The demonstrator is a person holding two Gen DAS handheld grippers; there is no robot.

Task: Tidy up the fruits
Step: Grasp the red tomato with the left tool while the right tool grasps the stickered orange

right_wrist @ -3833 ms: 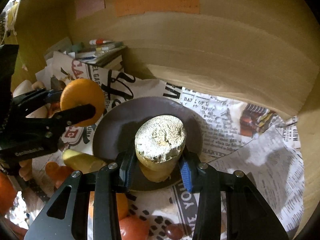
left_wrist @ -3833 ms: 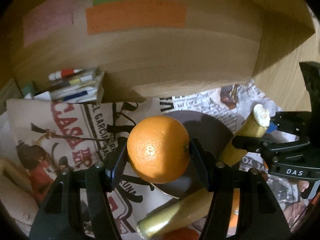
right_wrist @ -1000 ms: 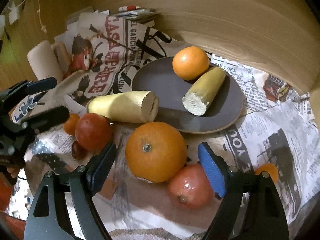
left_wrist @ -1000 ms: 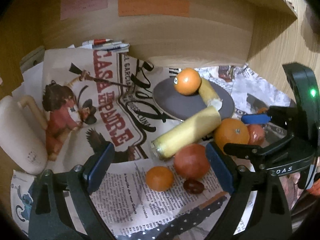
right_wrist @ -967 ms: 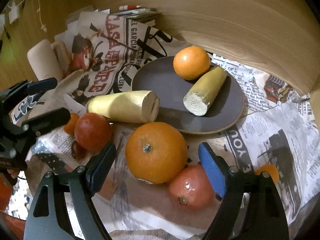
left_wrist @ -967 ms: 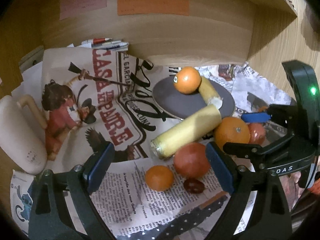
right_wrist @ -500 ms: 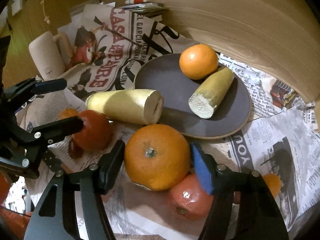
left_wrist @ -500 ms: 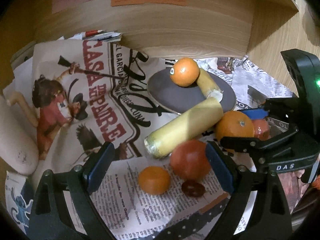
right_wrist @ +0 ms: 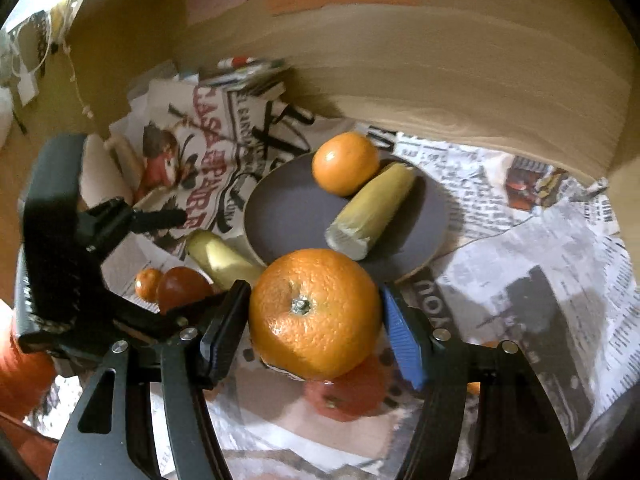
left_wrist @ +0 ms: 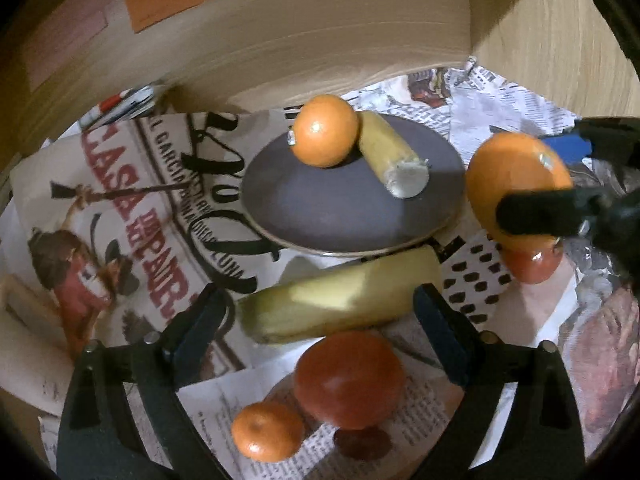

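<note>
The right gripper (right_wrist: 314, 330) is closed on a large orange (right_wrist: 315, 314), stem end facing the camera, pads pressed at 9 and 3 o'clock of the fruit; it is held lifted just short of the near rim of the dark plate (right_wrist: 288, 210). In the left view the same orange (left_wrist: 518, 190) is seen at 3 o'clock of the plate (left_wrist: 340, 216), off the paper. The left gripper (left_wrist: 316, 320) is spread wide and empty, its jaws set either side of a long yellow cylindrical piece (left_wrist: 340, 300) lying on the newspaper (left_wrist: 132, 184); no contact is visible.

Progress is judged at roughly a third. Two items are already on the plate: a small orange (left_wrist: 324, 136) at 12 o'clock and a short yellow cut piece (left_wrist: 390, 156) touching it on its right. Left off the plate: the held orange, the long yellow piece just beside the near rim, a red tomato-like fruit (left_wrist: 348, 380) between the left jaws, a mandarin (left_wrist: 266, 430) beside it at 7 o'clock, a dark date-like item (left_wrist: 360, 442) partly hidden under it, and another red fruit (left_wrist: 530, 266) beneath the held orange. Type of the yellow pieces cannot be told.

The held orange looks round, pebbled, glossy, unbruised, with a small sticker at its lower edge.
</note>
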